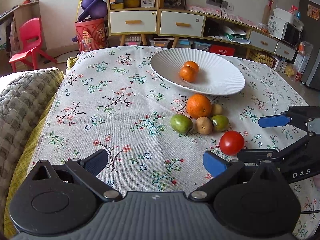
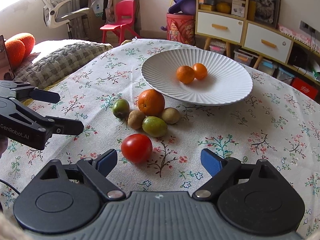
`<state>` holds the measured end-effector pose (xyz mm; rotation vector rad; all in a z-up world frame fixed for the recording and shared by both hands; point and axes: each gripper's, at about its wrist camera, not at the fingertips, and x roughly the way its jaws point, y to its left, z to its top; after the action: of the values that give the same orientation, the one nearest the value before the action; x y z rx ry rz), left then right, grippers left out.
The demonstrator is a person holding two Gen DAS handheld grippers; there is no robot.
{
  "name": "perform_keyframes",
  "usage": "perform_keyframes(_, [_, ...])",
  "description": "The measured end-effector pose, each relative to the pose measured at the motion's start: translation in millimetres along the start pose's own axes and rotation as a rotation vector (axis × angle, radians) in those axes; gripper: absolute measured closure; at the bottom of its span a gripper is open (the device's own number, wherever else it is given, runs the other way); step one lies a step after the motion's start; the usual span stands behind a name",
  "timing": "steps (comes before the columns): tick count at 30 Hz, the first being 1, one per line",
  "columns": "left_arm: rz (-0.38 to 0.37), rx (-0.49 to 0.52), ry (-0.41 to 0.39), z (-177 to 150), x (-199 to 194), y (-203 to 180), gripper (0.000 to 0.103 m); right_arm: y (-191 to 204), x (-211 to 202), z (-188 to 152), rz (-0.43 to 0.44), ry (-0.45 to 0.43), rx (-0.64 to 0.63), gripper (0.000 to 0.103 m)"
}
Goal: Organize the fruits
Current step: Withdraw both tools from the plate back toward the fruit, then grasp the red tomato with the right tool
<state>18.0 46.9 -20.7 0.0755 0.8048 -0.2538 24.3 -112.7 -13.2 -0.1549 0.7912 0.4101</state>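
A red tomato (image 2: 137,148) lies on the flowered cloth just ahead of my right gripper (image 2: 160,161), close to its left finger; the jaws stand open and do not touch it. Behind it, a large orange (image 2: 151,102), two green fruits (image 2: 154,126) and two brown kiwis (image 2: 136,119) sit clustered together. The white ribbed plate (image 2: 160,70) beyond them holds two small oranges (image 2: 186,74). My left gripper (image 1: 156,164) is open over bare cloth, left of the tomato (image 1: 232,143) and the cluster (image 1: 199,106). The right gripper (image 1: 249,138) reaches in from the right.
A grey knitted blanket (image 1: 26,104) borders the table's left edge. Beyond the far edge stand a red chair (image 1: 30,40), a red bin (image 1: 91,35) and a wooden cabinet (image 1: 158,22). The left gripper (image 2: 70,113) sits left of the fruit.
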Motion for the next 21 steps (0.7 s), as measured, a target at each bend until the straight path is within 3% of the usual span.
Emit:
perform_keyframes(6, [0.009, 0.006, 0.018, -3, 3, 2, 0.011, 8, 8, 1, 0.051, 0.036, -0.011, 0.040])
perform_keyframes(10, [0.012, 0.007, 0.029, -5, 5, 2, 0.011, 15, 13, 2, 0.077, 0.052, -0.027, 0.048])
perform_keyframes(14, [0.014, 0.010, 0.030, -6, 6, 3, 0.011, 20, 14, 3, 0.076, 0.049, -0.040, 0.059])
perform_keyframes(16, [0.015, 0.007, 0.030, -6, 7, 3, 0.011, 21, 14, 4, 0.066, 0.050, -0.042, 0.069])
perform_keyframes(21, [0.001, 0.008, 0.011, -5, 13, 4, 0.011, 17, 11, 8, 0.059, 0.059, -0.037, 0.069])
